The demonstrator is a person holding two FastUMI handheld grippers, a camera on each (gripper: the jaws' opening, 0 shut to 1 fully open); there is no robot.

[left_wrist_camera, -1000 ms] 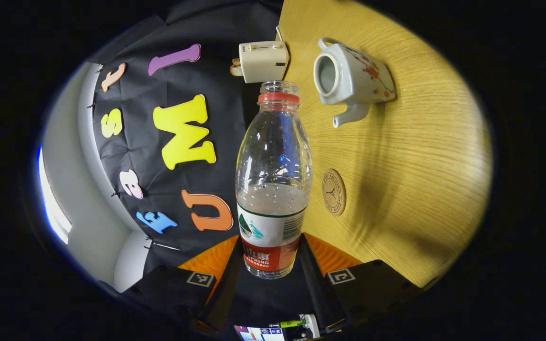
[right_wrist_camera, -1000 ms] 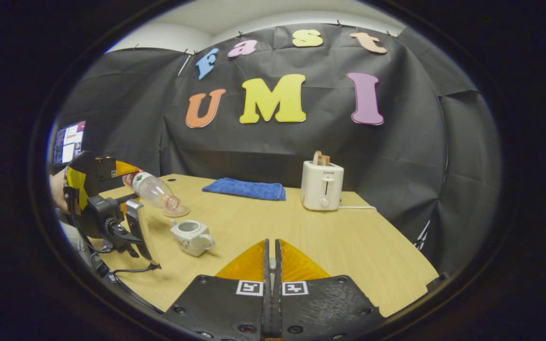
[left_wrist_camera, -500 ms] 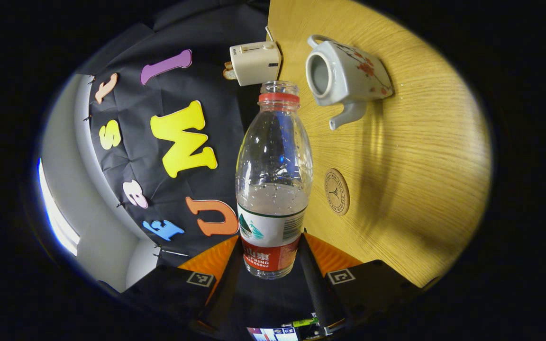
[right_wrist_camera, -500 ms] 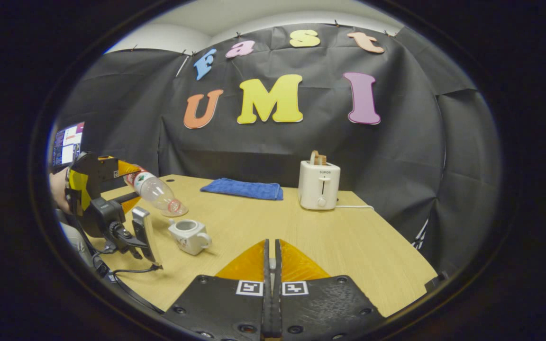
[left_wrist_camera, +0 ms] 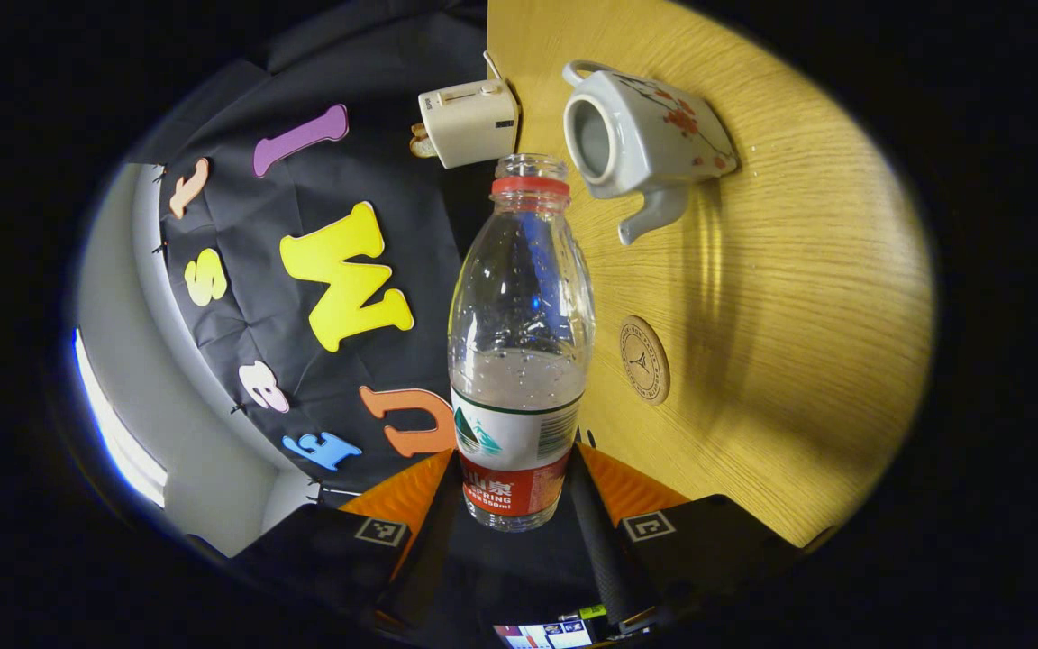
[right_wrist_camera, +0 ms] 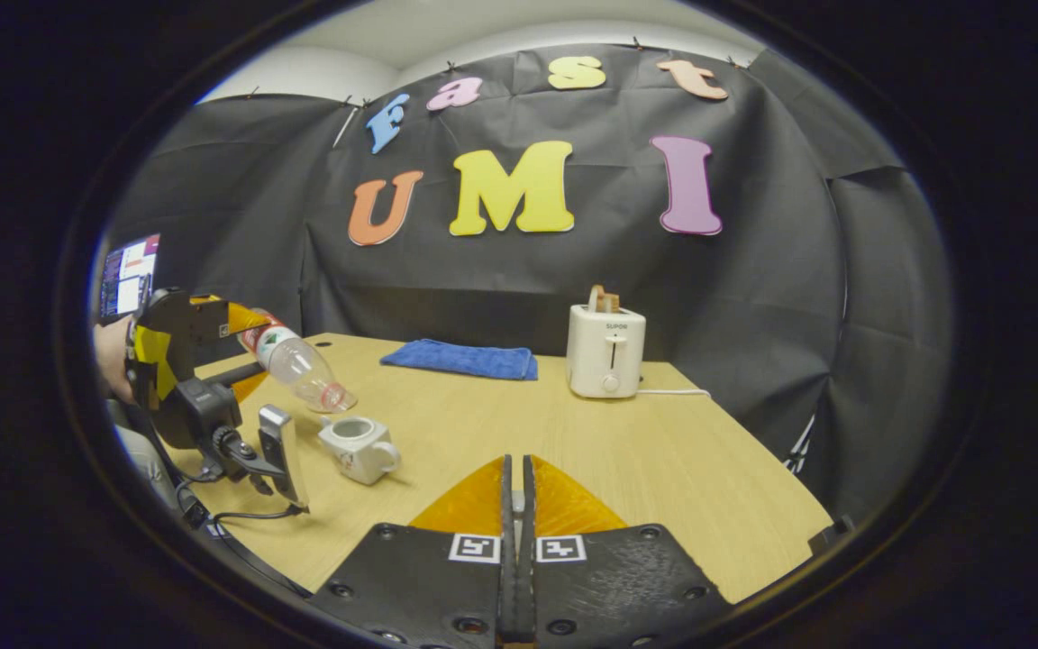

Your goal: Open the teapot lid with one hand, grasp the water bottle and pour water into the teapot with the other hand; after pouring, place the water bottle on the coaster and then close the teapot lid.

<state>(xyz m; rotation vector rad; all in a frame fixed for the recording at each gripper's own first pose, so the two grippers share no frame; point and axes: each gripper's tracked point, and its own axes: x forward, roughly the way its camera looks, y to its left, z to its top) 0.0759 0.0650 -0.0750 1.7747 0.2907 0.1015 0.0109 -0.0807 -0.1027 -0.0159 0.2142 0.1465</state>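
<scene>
Clear plastic bottle (left_wrist_camera: 521, 342), uncapped and part full, is pinched at its base by the left gripper (left_wrist_camera: 515, 505). It is tipped mouth-down beside the open teapot (left_wrist_camera: 636, 135) at upper right, which has drifted closer to the mouth over the last second, so pouring looks close. The coaster (left_wrist_camera: 644, 359) waits right of centre. At lower centre, the right gripper (right_wrist_camera: 515, 505) is pressed together; whether it holds the lid is hidden.

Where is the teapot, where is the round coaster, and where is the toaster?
teapot (left_wrist_camera: 641, 135): left gripper view, on its white side wall beside the open mouth.
coaster (left_wrist_camera: 644, 359): left gripper view, on the middle of its round face.
toaster (right_wrist_camera: 607, 351): right gripper view, on its front panel.
</scene>
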